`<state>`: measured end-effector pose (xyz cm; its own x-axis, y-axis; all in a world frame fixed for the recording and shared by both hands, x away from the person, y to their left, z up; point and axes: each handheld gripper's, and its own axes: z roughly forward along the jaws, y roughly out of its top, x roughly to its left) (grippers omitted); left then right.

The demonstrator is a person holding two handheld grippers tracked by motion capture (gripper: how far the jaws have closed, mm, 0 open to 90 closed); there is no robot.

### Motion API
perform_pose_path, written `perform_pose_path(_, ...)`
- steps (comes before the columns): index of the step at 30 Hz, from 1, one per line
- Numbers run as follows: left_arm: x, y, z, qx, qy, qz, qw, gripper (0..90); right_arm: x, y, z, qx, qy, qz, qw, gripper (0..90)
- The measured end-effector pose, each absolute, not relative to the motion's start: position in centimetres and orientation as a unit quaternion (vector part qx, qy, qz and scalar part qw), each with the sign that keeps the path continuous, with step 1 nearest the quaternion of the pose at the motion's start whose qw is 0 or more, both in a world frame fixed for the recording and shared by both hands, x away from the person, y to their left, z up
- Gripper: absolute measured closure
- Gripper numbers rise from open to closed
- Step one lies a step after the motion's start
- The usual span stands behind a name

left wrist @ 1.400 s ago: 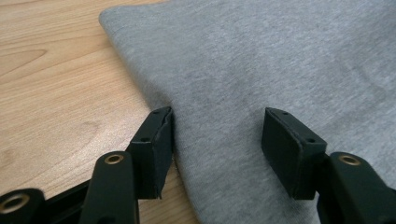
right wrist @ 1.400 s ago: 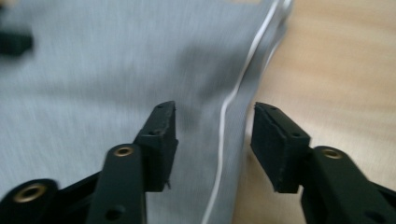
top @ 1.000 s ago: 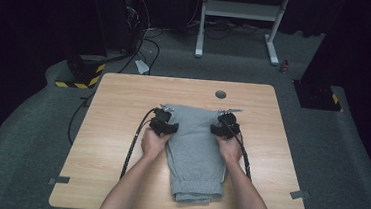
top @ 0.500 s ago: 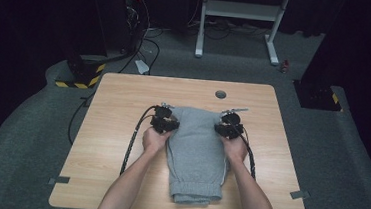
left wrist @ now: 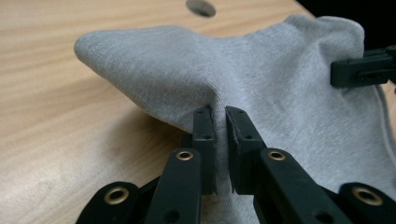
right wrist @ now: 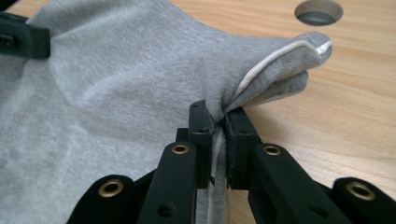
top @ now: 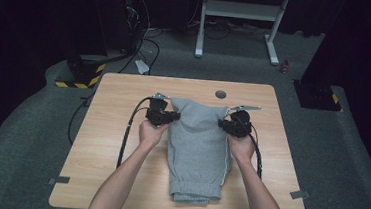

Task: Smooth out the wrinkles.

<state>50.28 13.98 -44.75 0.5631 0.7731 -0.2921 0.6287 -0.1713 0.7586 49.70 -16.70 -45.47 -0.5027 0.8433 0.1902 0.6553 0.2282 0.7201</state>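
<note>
Folded grey sweatpants point(top: 197, 153) are lying on the wooden table point(top: 121, 129), stretching between both tongs. The left tongs point(top: 171, 116) are pinching the fabric's far left edge; the right tongs point(top: 223, 125) are pinching its far right edge, jaws nearly pressed together, lifting those corners.

Both pairs of jaws had been closing within the interval and ended clamped on cloth — the left gripper point(top: 172, 117) on the left edge of the grey sweatpants point(top: 197, 153), the right gripper point(top: 223, 125) on the right edge. In the high view both hands rose slightly toward the upper frame. The far end of the garment, previously flat on the table point(top: 116, 129), was lifted and bunched between the grippers, its corners drawn up into peaks.
</note>
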Motion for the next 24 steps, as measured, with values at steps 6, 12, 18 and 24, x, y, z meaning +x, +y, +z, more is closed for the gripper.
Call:
perform_pose_path(6,50.2,14.0,-43.1,0.761,0.448,0.084,0.463,82.7,49.2,-17.6,-44.0,0.481,0.765,0.41,0.123,83.4)
perform_pose_path(12,51.1,14.0,-41.7,0.749,0.453,0.091,0.475,82.7,50.2,-17.6,-42.1,0.476,0.764,0.413,0.138,83.5)
perform_pose_path(18,52.8,14.2,-37.9,0.728,0.457,0.105,0.5,82.6,52.1,-17.7,-39.1,0.477,0.75,0.436,0.144,83.6)
perform_pose_path(24,51.4,14.2,-36.6,0.737,0.426,0.116,0.513,82.4,51.7,-17.8,-37.3,0.462,0.748,0.445,0.168,83.6)
